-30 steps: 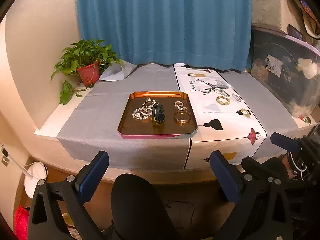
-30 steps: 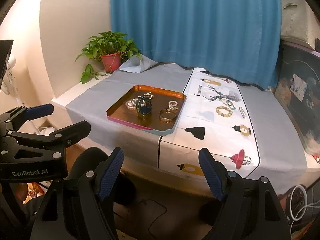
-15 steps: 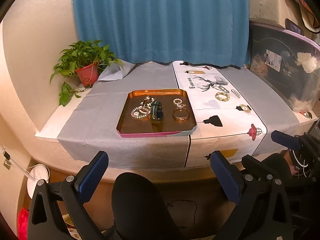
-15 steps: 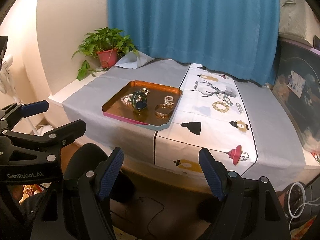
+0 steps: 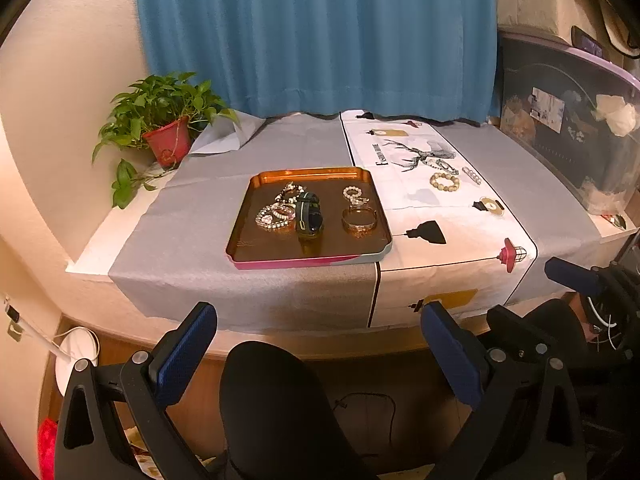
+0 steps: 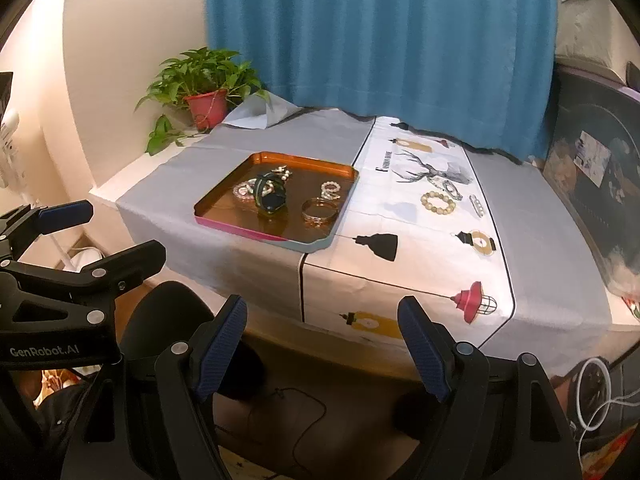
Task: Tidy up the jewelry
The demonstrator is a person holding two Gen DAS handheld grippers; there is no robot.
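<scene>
Both tools, left tool [image 5: 318, 344] and right tool [image 6: 322, 342], gape wide and empty at lower frame, well short of the tabletop [image 5: 192, 236]. Jewelry sits mid-frame: tangled bracelets [image 5: 276, 216] and a watch [image 5: 309, 220] on the orange tray [image 5: 256, 248], a bead bracelet [image 6: 438, 203] loose on the white cloth (right of tray). Risk: snagging several intertwined pieces in one pinch.
</scene>
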